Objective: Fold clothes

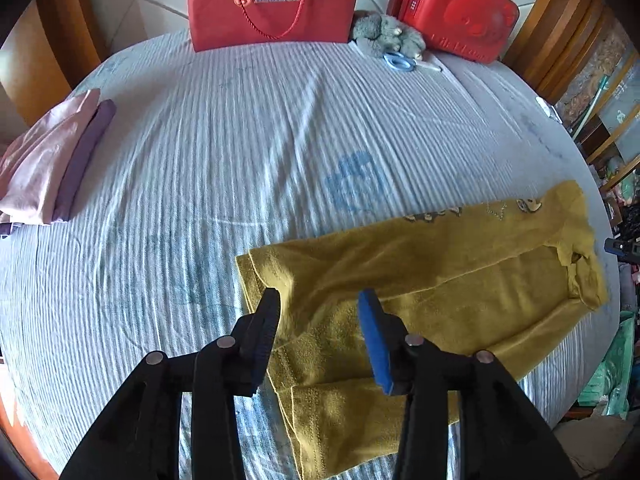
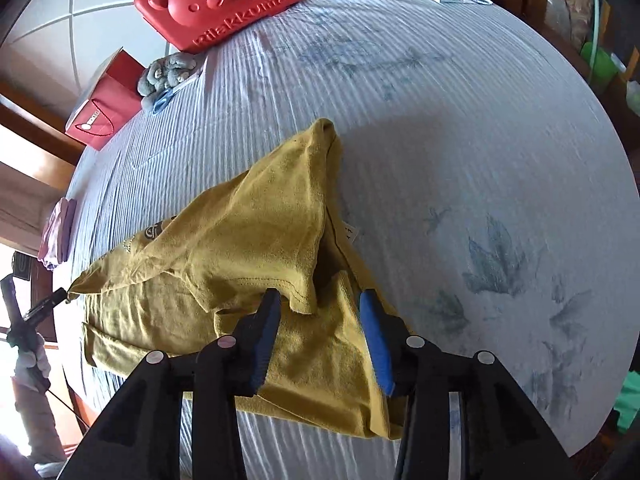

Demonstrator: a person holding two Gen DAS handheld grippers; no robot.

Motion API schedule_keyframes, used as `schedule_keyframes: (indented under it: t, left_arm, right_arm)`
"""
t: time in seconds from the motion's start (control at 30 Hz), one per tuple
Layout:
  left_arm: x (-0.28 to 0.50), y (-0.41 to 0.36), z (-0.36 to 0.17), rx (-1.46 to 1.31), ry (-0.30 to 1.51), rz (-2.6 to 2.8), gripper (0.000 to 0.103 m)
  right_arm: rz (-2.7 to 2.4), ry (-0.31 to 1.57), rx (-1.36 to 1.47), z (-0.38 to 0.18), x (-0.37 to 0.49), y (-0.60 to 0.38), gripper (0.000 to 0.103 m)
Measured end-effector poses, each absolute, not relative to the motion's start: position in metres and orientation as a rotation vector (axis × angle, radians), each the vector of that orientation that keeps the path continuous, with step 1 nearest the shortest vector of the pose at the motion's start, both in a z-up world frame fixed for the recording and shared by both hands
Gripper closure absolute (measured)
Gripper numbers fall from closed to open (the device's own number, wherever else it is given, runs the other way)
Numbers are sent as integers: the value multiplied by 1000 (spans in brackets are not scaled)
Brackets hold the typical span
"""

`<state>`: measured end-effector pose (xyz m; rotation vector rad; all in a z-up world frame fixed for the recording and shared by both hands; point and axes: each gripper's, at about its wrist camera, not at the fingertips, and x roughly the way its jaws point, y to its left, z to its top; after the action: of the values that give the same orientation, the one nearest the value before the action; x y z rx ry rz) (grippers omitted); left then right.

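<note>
A mustard-yellow shirt (image 1: 420, 276) lies folded lengthwise on the striped cloth, its collar end toward the right. My left gripper (image 1: 320, 296) hovers open over its hem end, with cloth below the fingers but none pinched. In the right wrist view the same shirt (image 2: 248, 248) has a fold tented up at the collar end. My right gripper (image 2: 319, 296) stands open just above it, with the fold's edge between the blue pads (image 2: 374, 344) and no pad pressing on it. The left gripper (image 2: 40, 308) shows small at the far left, in a gloved hand (image 2: 32, 360).
Folded pink and purple clothes (image 1: 52, 160) are stacked at the left edge. At the back stand a red paper bag (image 1: 272, 8), a red bear-shaped case (image 1: 456, 4), a grey plush toy (image 1: 388, 36) and blue scissors (image 1: 400, 62). Wooden furniture rings the striped cloth (image 1: 240, 140).
</note>
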<state>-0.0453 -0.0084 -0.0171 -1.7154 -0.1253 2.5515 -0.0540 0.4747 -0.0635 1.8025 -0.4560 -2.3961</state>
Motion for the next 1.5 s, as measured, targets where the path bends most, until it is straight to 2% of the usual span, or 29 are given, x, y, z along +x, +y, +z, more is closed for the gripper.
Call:
schedule_keyframes:
  t: [0.2,0.27,0.37,0.47,0.53,0.6,0.7,0.8,0.83,0.87,0.93,1.03,1.23,1.3,1.33,1.4,1.47,1.5]
  left_arm:
    - [-54,-16,-32,-1767,-162,2625,61]
    - [-55,-10,-43,-1798,-153,2603,61]
    - [-55,-2,-60,-1835,-128,2575,61]
    - [-54,-1,-69,-1864,-127,2557,61]
    - [-53,-1,-74,-1878,-120,2551,61]
    - [-52,-2,-78,-1892,-122,2546,61]
    - [-52,-3,-77,-1890,-131,2545,61]
    - [-51,-5,-67,-1859,-143,2569,61]
    - [-51,-6,-63,-1842,-147,2585,61]
    - [-51,-8,-58,-1824,-157,2601,61]
    - [-51,-13,-53,-1810,-179,2628,61]
    - [-51,-21,-52,-1819,-213,2647,61]
    - [-48,-30,-59,-1843,-245,2659,61]
    - [-46,-31,-62,-1827,-258,2663,61]
    - [-48,-29,-63,-1817,-247,2665,61]
    - [-52,-22,-68,-1837,-127,2691,61]
    - [-58,-16,-80,-1926,7,2690,61]
    - [-59,-16,-83,-1929,-4,2688,61]
  right_arm:
    - [-2328,-339,1840,-91,-70,447,63]
    - [-2300,-304,1820,-90,-76,435,100]
    - [-2291,-354,1713,-62,-79,429,100]
    - [-2250,-548,1636,-33,-65,447,100]
    - [-2226,-599,1696,-37,-54,461,100]
    - [-2215,-572,1824,-54,-44,471,97]
    - [-2266,-421,2042,-81,-36,482,95]
    - [-2354,-420,1972,-73,-46,491,94]
    - [-2370,-447,1924,-68,-52,495,89]
    - [-2389,-451,1892,-63,-60,497,77]
    - [-2448,-420,1834,-57,-82,496,67]
    - [-2468,-405,1795,-58,-113,492,67]
    - [-2404,-354,1892,-92,-152,472,67]
    - [-2395,-289,1882,-95,-153,463,93]
    - [-2407,-238,1866,-94,-152,458,100]
    - [-2474,-126,1827,-89,-152,454,100]
    - [-2539,-104,1856,-92,-155,464,98]
    - [-2557,-86,1884,-95,-157,470,92]
